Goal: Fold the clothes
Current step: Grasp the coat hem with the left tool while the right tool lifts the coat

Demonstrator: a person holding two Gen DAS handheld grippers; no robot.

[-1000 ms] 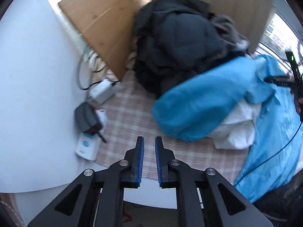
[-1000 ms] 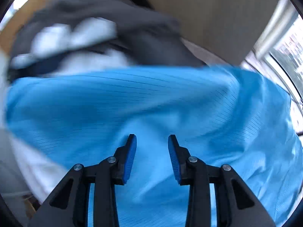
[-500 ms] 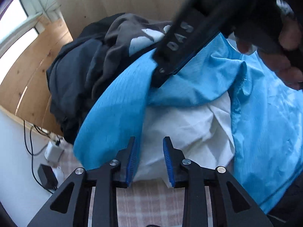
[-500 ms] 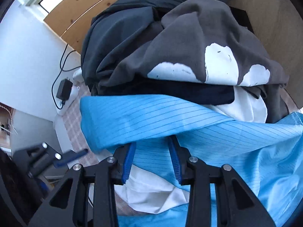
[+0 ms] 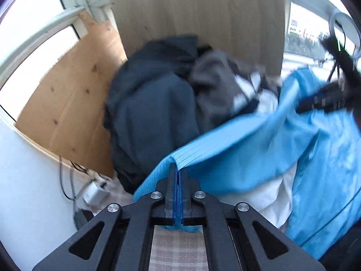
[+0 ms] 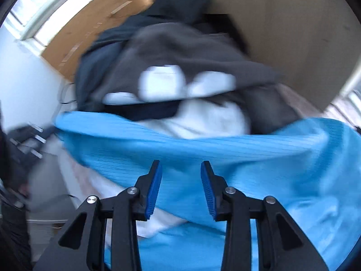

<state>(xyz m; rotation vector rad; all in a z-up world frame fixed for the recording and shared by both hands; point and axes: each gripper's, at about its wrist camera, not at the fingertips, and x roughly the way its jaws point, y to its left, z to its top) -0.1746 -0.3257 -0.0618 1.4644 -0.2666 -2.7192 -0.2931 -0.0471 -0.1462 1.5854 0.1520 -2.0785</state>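
A bright blue garment (image 5: 248, 153) lies draped over a white garment (image 5: 270, 194) on a checked tablecloth (image 5: 178, 248). My left gripper (image 5: 177, 169) is shut on a folded edge of the blue garment, and the cloth stretches from it up to the right. My right gripper (image 6: 181, 167) is open, and the blue garment (image 6: 248, 158) lies spread under and behind its fingers. From the left wrist view the right gripper (image 5: 322, 97) shows blurred at the garment's far upper edge. Blurred at the left edge of the right wrist view is the left gripper (image 6: 29, 140).
A heap of dark navy and grey clothes (image 5: 153, 113) stands behind, against wooden boards (image 5: 74, 99). A grey shirt with white print (image 6: 180, 81) tops it. A white charger and cables (image 5: 94, 192) lie at the table's left edge by the wall. Windows are at the left and right.
My left gripper has closed on the blue garment's edge and lifted it. The right gripper pulled back to the right with its jaws still apart. Both views are blurred by motion.
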